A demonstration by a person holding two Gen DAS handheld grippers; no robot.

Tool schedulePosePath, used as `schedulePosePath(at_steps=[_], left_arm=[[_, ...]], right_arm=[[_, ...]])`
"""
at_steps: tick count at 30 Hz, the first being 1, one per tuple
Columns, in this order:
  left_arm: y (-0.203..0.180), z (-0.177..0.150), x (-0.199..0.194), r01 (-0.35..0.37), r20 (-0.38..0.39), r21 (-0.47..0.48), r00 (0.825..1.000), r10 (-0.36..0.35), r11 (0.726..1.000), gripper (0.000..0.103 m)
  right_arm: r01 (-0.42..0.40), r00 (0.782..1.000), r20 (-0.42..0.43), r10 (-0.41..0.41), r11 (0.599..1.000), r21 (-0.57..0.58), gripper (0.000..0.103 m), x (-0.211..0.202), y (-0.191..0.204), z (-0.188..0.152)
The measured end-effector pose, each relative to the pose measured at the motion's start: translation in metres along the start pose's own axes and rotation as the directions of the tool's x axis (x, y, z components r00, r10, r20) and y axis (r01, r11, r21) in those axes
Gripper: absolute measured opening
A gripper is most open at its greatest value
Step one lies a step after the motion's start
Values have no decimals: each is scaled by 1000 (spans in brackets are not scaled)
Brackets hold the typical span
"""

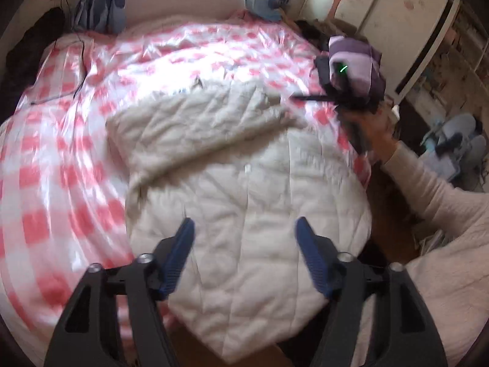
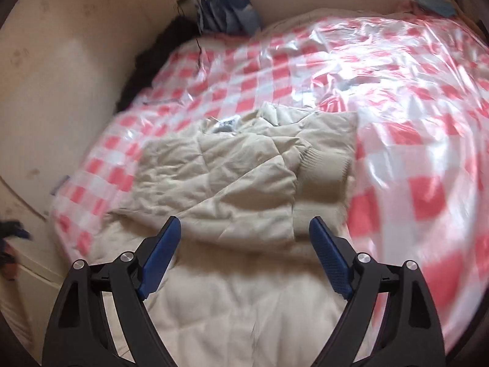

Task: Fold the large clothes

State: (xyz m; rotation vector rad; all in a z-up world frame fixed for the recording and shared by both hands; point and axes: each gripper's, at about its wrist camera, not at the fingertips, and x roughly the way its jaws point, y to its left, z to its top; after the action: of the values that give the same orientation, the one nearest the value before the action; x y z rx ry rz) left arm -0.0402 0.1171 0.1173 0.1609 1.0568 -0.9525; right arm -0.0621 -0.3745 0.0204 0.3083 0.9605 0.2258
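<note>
cream jacket (image 2: 232, 180) below spread fingers (image 2: 162, 257)

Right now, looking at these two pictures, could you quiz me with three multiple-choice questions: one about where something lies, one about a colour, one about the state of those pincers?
1. Where does the cream quilted jacket lie?
A. on the checked bed cover
B. on the floor
C. on a chair

2. What colours are the checks of the bed cover?
A. green and yellow
B. pink and white
C. black and grey

3. How do the left gripper and right gripper stand?
A. both clamped on the jacket
B. one clamped, one open
C. both open, holding nothing

Answers: 1 A, the jacket is spread on the cover. 2 B, pink squares alternate with white. 3 C, each view shows blue fingers wide apart with only air between.
</note>
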Motion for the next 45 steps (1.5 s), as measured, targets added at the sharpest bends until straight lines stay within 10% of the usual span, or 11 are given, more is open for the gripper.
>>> schedulePosePath(at_steps=[6,12,16,21,30,34,38,42,45], left_arm=[[83,77,119,38,216,-272,976,22,962,87],[162,101,273,-142,-34,-481,989,143,865,86],[144,92,231,-97,14,-502,993,120,859,87],[125,-5,136,28,53,-490,999,-2,872,94],[120,-201,106,223,43,-709,961,-275,669,95],[109,-235,137,320,59,-744,906,-419,587,96],[91,-237,147,475,187,-715,837,-514,514,95],[82,-242,142,421,197,-747,879,-434,514,87],[76,-246,130,396,211,-756,901,-378,522,47]], right_arm=[[220,975,-46,-219,975,36,82,120,-24,10],[269,960,-75,-268,963,-9,84,143,-31,13],[150,982,-120,-145,988,30,84,111,-36,11],[-80,981,-168,98,991,110,94,8,-37,-68],[-351,857,-189,480,811,469,95,-79,-92,-237],[-389,802,-190,566,738,552,95,-64,-100,-268],[-553,674,-86,734,578,600,95,-51,-93,-285],[-605,652,-47,757,557,569,86,-46,-84,-290],[-622,657,-19,754,556,552,36,-43,-81,-292]])
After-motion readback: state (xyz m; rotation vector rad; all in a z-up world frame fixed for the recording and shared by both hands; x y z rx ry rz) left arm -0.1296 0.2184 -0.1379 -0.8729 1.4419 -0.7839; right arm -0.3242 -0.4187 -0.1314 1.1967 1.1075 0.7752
